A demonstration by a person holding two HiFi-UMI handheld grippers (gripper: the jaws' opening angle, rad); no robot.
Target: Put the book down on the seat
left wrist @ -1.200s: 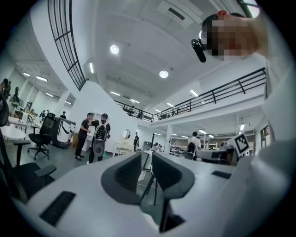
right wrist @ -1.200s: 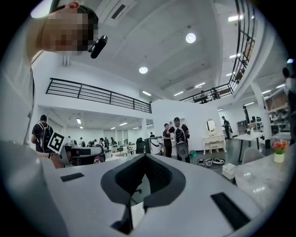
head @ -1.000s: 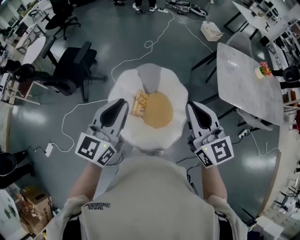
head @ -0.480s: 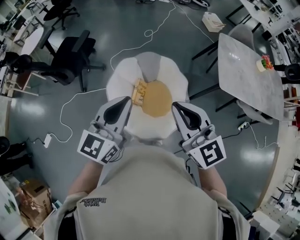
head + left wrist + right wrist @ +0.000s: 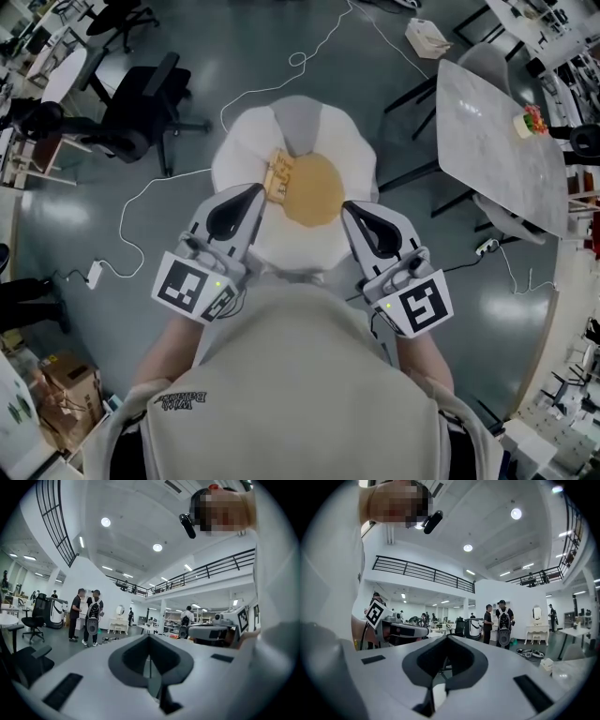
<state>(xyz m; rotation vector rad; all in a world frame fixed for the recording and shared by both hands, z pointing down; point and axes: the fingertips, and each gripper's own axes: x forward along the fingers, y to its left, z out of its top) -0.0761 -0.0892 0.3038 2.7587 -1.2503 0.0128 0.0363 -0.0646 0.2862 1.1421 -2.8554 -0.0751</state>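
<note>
In the head view a thin yellow-orange book (image 5: 279, 176) lies flat on the white egg-shaped seat (image 5: 244, 150), at the left edge of its yellow round cushion (image 5: 314, 189). My left gripper (image 5: 255, 190) is shut and empty, held level just in front of the seat, its tip close below the book. My right gripper (image 5: 347, 208) is shut and empty at the seat's near right edge. Each gripper view looks level across the hall with nothing between the jaws: left gripper (image 5: 150, 641), right gripper (image 5: 447, 641). Neither of these views shows the book or the seat.
A black office chair (image 5: 141, 117) stands left of the seat, and a marble table (image 5: 497, 141) with a small plant (image 5: 530, 122) stands to the right. A white cable (image 5: 281, 94) loops over the floor behind the seat. Two people (image 5: 89, 616) stand farther off in the hall.
Both grippers have drawn inward toward each other, the right one most, moving left along the seat's near edge. The book stays flat on the seat.
</note>
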